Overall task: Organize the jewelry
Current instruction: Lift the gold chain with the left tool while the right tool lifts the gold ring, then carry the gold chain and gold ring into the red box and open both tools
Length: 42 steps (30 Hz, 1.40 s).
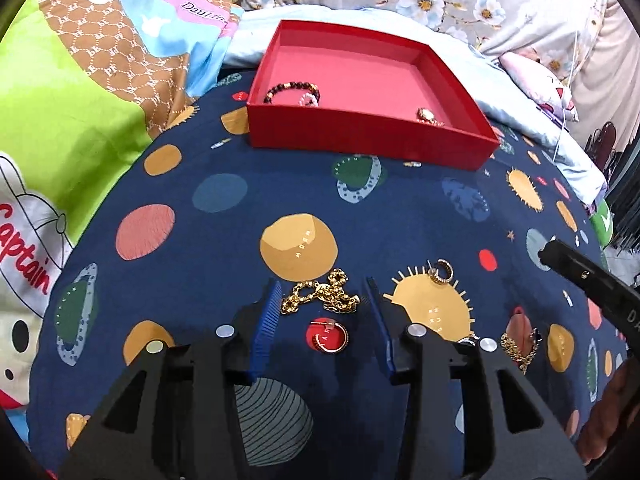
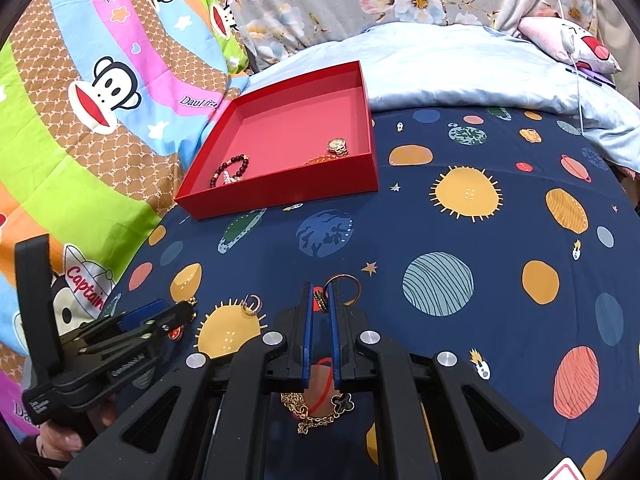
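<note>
A bed covered by a navy planet-print sheet [image 1: 208, 152] is seen, with cartoon and floral bedding behind. Nearest, the left gripper [image 1: 322, 312] is held wide open over a gold chain [image 1: 320, 298] and a thin gold hoop [image 1: 329, 338], neither being gripped. The right gripper [image 2: 321, 300] is closed on a bangle [image 2: 347, 288]; a gold clover chain [image 2: 320, 408] lies beneath it. A chunky gold earring [image 1: 441, 274] rests beside on a sun print. Farther off, a red box [image 1: 360, 136] is set, in which a dark beaded bracelet [image 1: 292, 90] and a gold watch [image 1: 428, 116] are held.
</note>
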Each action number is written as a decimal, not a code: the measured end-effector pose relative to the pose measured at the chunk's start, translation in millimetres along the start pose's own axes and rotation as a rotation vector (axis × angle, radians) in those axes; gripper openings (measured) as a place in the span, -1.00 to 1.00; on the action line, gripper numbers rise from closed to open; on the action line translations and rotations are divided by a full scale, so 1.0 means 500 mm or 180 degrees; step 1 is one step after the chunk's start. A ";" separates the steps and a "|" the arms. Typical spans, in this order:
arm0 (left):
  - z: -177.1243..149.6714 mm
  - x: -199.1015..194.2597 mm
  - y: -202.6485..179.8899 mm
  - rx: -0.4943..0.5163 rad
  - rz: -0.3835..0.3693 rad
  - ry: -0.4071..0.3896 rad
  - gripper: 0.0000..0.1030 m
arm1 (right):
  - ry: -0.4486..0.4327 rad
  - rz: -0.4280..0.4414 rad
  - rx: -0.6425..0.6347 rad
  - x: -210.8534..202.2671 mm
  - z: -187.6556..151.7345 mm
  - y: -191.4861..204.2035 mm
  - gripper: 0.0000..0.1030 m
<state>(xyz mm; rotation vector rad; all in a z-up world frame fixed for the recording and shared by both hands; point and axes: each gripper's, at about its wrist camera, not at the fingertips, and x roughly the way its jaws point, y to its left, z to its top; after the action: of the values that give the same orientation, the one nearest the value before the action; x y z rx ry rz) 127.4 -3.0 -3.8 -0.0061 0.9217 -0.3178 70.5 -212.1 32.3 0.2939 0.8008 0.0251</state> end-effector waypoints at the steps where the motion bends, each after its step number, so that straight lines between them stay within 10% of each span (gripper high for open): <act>1: -0.001 0.002 -0.004 0.0038 0.0036 -0.0021 -0.23 | 0.0001 0.0000 0.0002 0.000 0.000 -0.001 -0.87; 7: -0.003 0.005 -0.014 0.0171 0.0089 -0.0038 -0.87 | 0.0003 0.0005 0.0003 0.001 0.000 0.000 -0.87; 22: 0.067 -0.111 -0.022 0.0115 -0.0249 -0.0383 -0.88 | -0.0162 0.0060 -0.0066 -0.033 0.034 0.014 -0.87; 42: 0.335 -0.093 -0.058 0.0309 -0.0258 -0.0851 -0.88 | -0.0461 0.0056 -0.0430 0.037 0.282 0.046 -0.87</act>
<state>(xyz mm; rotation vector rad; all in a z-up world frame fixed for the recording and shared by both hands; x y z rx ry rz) 224.6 -39.9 138.2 0.0035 0.6414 -0.4258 185.6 -222.8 118.2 0.1728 0.6495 0.0732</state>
